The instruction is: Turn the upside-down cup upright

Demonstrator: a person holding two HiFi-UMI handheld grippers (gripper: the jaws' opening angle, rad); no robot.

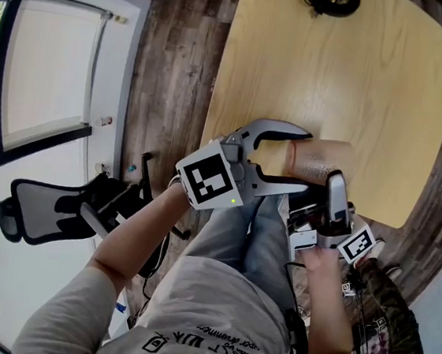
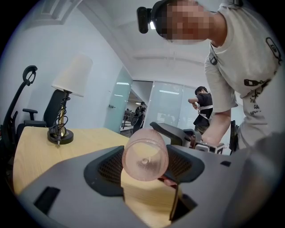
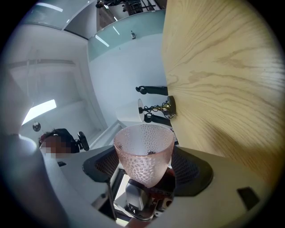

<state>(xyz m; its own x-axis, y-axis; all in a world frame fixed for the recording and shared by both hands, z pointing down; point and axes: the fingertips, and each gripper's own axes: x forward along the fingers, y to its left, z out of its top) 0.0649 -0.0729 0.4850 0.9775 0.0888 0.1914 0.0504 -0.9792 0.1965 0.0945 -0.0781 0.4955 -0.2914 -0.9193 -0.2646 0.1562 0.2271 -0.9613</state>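
A person seated at a light wooden table (image 1: 351, 76) holds a pink, dimpled plastic cup (image 1: 322, 160) on its side in the air above the table's near edge, caught between 2 handheld grippers. The left gripper (image 1: 304, 161) reaches in along the cup's length, its curved jaws spread to the cup's width, with a pad against each side of the nearer end. The right gripper (image 1: 335, 192) comes in crosswise, and its own view shows its jaws closed on the cup's tapered wall, the wider rim pointing away from the camera.

Each gripper carries a cube with square black-and-white markers (image 1: 212, 181); these are patterns, not words. Dark print runs across the front of the person's grey shirt (image 1: 210, 345), but it is too small and distorted to read. No brand or label shows on the cup.

At the table's far end stands a lamp (image 2: 67, 102) with a white shade and a round dark base. A black office chair (image 1: 43, 207) sits on the wood-plank floor (image 1: 170, 63) to the person's left.
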